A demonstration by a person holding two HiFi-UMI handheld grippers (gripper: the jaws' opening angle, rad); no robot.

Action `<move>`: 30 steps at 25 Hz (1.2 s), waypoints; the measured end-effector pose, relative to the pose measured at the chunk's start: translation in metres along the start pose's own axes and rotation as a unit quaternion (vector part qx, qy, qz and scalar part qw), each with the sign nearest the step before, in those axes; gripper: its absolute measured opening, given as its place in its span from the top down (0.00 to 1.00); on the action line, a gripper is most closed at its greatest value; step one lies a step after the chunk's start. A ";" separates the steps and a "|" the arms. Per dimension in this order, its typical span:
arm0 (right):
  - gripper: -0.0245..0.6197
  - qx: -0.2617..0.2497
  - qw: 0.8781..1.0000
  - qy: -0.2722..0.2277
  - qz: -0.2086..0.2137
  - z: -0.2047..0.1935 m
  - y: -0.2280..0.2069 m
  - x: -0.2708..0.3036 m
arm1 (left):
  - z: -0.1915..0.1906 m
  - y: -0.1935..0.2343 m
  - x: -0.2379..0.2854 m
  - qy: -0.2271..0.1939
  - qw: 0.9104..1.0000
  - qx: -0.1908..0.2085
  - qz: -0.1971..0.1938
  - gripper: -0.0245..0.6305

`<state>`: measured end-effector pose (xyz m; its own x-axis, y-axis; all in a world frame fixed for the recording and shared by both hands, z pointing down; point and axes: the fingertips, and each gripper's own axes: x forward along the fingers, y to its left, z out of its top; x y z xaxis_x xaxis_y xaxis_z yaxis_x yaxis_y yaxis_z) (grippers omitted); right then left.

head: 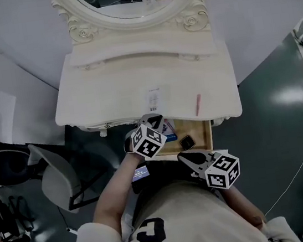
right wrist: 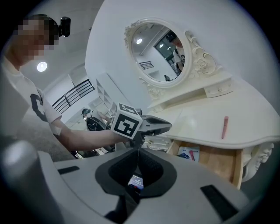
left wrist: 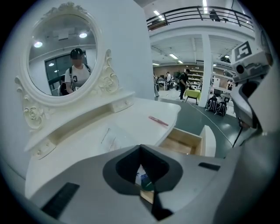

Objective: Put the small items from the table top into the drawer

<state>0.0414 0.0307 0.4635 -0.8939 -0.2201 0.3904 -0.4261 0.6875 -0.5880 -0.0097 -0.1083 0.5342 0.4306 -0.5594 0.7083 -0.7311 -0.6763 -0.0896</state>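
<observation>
White dressing-table top [head: 108,90] isn't cleared yet: pink pen [head: 198,105] lies nr its front-right edge, paper slip [head: 154,99] at front edge, centre. Open drawer [head: 199,132] below holds blue card [head: 167,127] & small black item [head: 187,142]. L gripper [head: 151,117] & R gripper [head: 182,157] hang by it, both closed, empty.

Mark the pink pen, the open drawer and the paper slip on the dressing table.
pink pen [head: 198,105], head view, middle of its barrel.
open drawer [head: 198,129], head view, bare wooden bottom.
paper slip [head: 155,100], head view, centre of the sheet.
</observation>
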 end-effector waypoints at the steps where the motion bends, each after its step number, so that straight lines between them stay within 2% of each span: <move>1: 0.91 -0.001 1.000 0.001 0.001 0.000 0.001 0.001 | 0.000 0.002 -0.004 -0.003 1.000 -0.003 0.002 0.88; 6: 0.91 -0.004 1.000 0.003 0.005 0.001 0.006 0.009 | 0.005 0.018 -0.026 -0.025 0.999 -0.035 0.018 0.88; 13: 0.91 -0.006 1.000 0.002 0.002 0.004 0.009 0.017 | 0.009 0.030 -0.044 -0.045 0.997 -0.051 0.026 0.88; 30: 0.91 -0.023 0.999 0.025 0.003 0.009 0.040 0.071 | 0.027 0.060 -0.111 -0.126 0.991 -0.038 0.024 0.88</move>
<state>-0.0404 0.0366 0.4610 -0.8883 -0.1818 0.4218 -0.4121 0.7208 -0.5573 -0.0872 -0.0998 0.4313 0.5064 -0.6981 0.5063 -0.7875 -0.6135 -0.0582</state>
